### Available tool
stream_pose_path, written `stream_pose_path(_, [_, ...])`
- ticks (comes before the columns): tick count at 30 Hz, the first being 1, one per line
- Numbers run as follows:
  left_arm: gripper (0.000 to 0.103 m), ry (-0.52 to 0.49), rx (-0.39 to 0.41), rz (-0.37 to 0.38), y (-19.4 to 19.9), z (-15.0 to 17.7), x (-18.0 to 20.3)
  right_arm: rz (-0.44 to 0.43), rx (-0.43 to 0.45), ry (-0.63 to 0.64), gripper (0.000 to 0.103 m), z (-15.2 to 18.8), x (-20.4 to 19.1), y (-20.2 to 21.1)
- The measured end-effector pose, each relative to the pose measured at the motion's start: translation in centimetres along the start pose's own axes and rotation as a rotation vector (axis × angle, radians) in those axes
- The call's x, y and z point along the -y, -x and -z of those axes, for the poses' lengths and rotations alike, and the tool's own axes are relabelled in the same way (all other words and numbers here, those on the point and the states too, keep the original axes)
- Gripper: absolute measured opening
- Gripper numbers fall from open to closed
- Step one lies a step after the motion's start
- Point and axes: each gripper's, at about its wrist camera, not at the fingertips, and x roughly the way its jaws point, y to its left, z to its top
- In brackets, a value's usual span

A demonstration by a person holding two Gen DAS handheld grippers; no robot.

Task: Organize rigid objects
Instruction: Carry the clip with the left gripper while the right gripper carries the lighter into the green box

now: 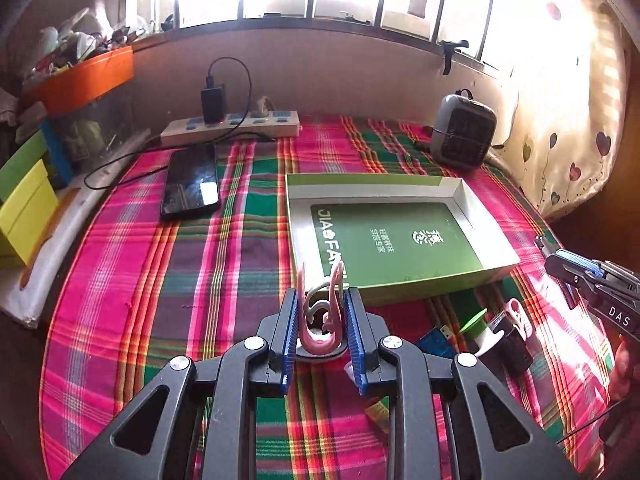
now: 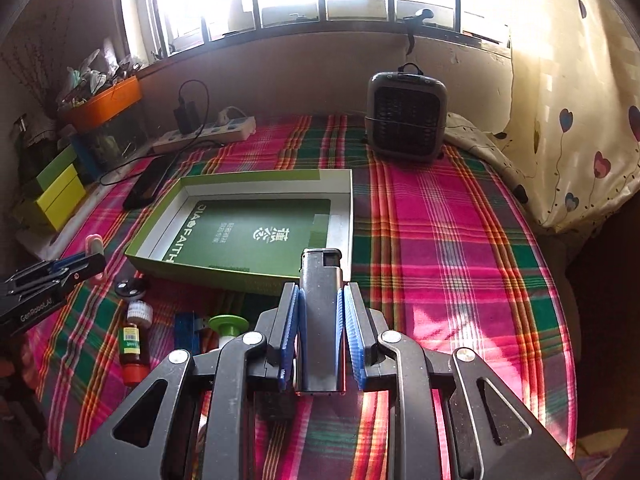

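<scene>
My left gripper (image 1: 321, 300) is shut on a pink hair claw clip (image 1: 322, 312), held just in front of the green open box (image 1: 440, 280). It also shows in the right wrist view (image 2: 86, 260) with the pink clip (image 2: 95, 245). My right gripper (image 2: 320, 296) is shut on a dark lighter (image 2: 320, 320), held upright near the front right corner of the box (image 2: 224, 278). It also shows in the left wrist view (image 1: 560, 256). The box holds only a green printed card (image 1: 394, 244).
On the plaid cloth in front of the box lie a small brown bottle (image 2: 131, 350), a green-capped item (image 2: 228, 326), a blue block (image 2: 187, 330) and a black round piece (image 2: 129, 288). A phone (image 1: 191, 186), power strip (image 1: 232, 124) and small heater (image 2: 406, 116) stand behind.
</scene>
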Motion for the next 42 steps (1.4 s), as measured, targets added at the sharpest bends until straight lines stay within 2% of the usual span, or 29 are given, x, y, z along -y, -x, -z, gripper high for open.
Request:
stream_pose_path(11, [0.022, -0.026, -0.039, 0.064, -4.4, -3.1, 0.7, -0.030, -0.054, 0.010, 0.024, -3.9, -0.6, -4.6])
stream_pose_path(17, [0.022, -0.029, -0.057, 0.068, -6.7, -4.2, 0.7, -0.045, -0.099, 0.014, 0.024, -4.9, -0.9, -7.3])
stream_pose_path(31, [0.022, -0.031, -0.124, 0.056, -10.4, -4.6, 0.6, -0.033, -0.173, 0.044, 0.024, -5.6, -1.3, -11.7])
stream_pose_path(42, [0.022, -0.052, -0.146, 0.053, -11.3, -4.5, 1.1, -0.016, -0.188, 0.062, 0.024, -5.4, -1.5, -12.9])
